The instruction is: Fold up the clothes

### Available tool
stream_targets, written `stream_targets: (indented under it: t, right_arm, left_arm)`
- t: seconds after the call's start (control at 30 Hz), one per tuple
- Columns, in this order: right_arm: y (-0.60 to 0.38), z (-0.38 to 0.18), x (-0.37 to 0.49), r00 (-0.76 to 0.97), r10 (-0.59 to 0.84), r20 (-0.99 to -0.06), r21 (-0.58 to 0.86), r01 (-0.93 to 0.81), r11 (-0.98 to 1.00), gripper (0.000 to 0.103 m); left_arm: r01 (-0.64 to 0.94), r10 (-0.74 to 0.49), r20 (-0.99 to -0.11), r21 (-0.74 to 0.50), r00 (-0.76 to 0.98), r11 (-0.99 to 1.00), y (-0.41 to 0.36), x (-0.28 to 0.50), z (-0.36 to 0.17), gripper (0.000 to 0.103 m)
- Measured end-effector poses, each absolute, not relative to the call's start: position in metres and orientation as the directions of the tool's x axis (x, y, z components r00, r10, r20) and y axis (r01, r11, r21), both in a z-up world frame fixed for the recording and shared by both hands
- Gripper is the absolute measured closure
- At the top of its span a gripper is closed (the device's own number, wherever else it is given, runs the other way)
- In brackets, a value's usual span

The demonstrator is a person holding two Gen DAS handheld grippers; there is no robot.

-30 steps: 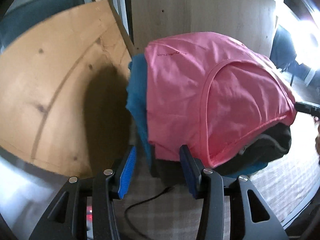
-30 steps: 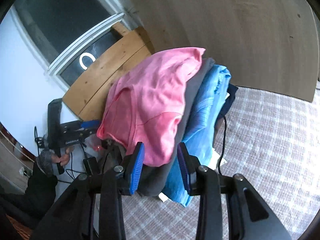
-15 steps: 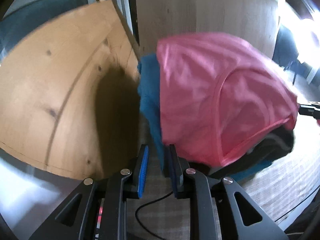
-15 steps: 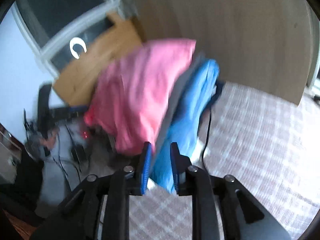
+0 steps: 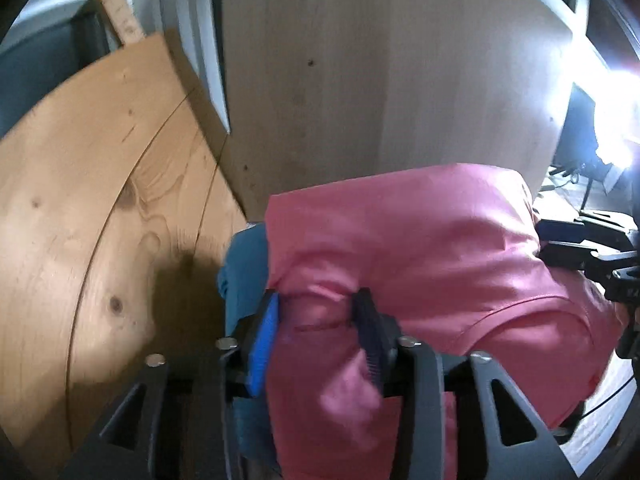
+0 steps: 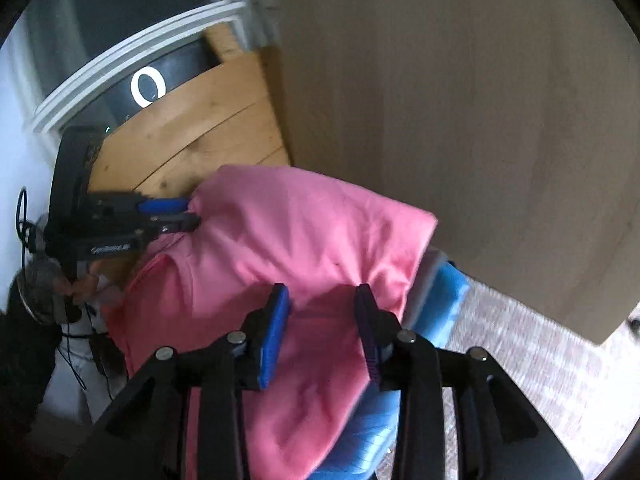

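Pink garment gripped at both ends over a stack of clothes

Pink fabric fills the lower middle of both wrist views: a soft, matte pink garment (image 5: 420, 248) with a stitched curved seam, creased where it is bunched. It lies on top of a pile, with a blue garment (image 6: 444, 300) and a thin pale grey layer (image 6: 430, 268) showing beneath its edge. The left gripper (image 5: 316, 312) has a fold of pink cloth bunched between its blue pads; its jaws have just been opening, yet the fabric still sits pressed between them. The right gripper (image 6: 322, 306) likewise has pink cloth gathered between its pads, jaws about a third apart and just opened somewhat, cloth still caught there. In the right wrist view the left gripper appears at the garment's far corner, its fingers nipping the hem.

Under the pile lies a checked cloth surface (image 6: 532, 344) in pale grey and white. Behind stand a knotty pine board (image 5: 92, 208) leaning at an angle and a large pale wood panel (image 5: 360, 80). A white-framed window (image 6: 132, 68) is dark. Strong glare enters at the left view's right edge.
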State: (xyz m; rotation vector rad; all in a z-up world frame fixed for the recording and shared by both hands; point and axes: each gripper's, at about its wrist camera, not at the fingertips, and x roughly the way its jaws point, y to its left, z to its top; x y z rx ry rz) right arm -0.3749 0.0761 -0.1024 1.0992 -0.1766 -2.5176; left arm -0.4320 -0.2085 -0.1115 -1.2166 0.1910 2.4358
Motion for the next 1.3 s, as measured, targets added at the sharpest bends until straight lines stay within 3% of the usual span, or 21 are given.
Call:
stream_targets:
  t: [0.2,0.3,0.4,0.53,0.57,0.6,0.63,0.67,0.8,0.9,1.3]
  right_arm:
    - [0.083,-0.068,-0.309,-0.690,-0.451,-0.566,0.290,0.345,-0.893,0.069]
    - [0.064,-0.079,-0.276,-0.671,-0.446,-0.593,0.249,0.374,-0.893,0.069]
    - [0.045,-0.106,-0.256,-0.620,-0.352,-0.701,0.129,0.375,-0.918,0.069]
    - [0.063,-0.099,-0.209,-0.635,-0.293,-0.715,0.113,0.309,-0.944,0.069]
    - [0.068,-0.096,-0.197,-0.640,-0.281,-0.715,0.113,0.290,-0.950,0.066]
    - [0.074,-0.091,-0.186,-0.649,-0.270,-0.711,0.117,0.269,-0.956,0.054]
    - [0.078,-0.085,-0.178,-0.665,-0.257,-0.701,0.123,0.242,-0.962,0.040]
    - [0.082,-0.078,-0.168,-0.685,-0.235,-0.690,0.122,0.209,-0.970,0.036]
    - [0.081,-0.058,-0.141,-0.755,-0.152,-0.638,0.115,0.101,-0.988,0.034]
    - [0.070,-0.053,-0.131,-0.762,-0.175,-0.623,0.139,0.112,-0.984,0.033]
    - [0.034,-0.052,-0.081,-0.768,-0.106,-0.631,0.023,0.118,-0.993,0.033]
  left_arm:
    - [-0.451,0.350,-0.719,-0.057,-0.601,-0.891,-0.213,-0.381,-0.076,0.063]
    - [-0.477,0.358,-0.722,-0.043,-0.593,-0.878,-0.211,-0.345,-0.083,0.063]
    - [-0.472,0.327,-0.773,-0.041,-0.543,-0.881,-0.210,-0.326,-0.110,0.063]
    - [-0.408,0.287,-0.781,-0.046,-0.554,-0.912,-0.223,-0.295,-0.113,0.063]
    - [-0.390,0.282,-0.778,-0.051,-0.562,-0.919,-0.228,-0.285,-0.111,0.063]
    - [-0.374,0.281,-0.762,-0.054,-0.584,-0.926,-0.232,-0.268,-0.104,0.062]
    - [-0.364,0.283,-0.751,-0.062,-0.596,-0.929,-0.233,-0.259,-0.101,0.061]
    - [-0.352,0.291,-0.742,-0.080,-0.604,-0.933,-0.234,-0.249,-0.096,0.055]
    - [-0.370,0.345,-0.708,-0.127,-0.616,-0.920,-0.220,-0.219,-0.081,0.039]
    - [-0.391,0.376,-0.689,-0.144,-0.620,-0.909,-0.208,-0.208,-0.077,0.030]
    - [-0.284,0.312,-0.739,-0.169,-0.598,-0.944,-0.196,-0.154,-0.073,0.027]
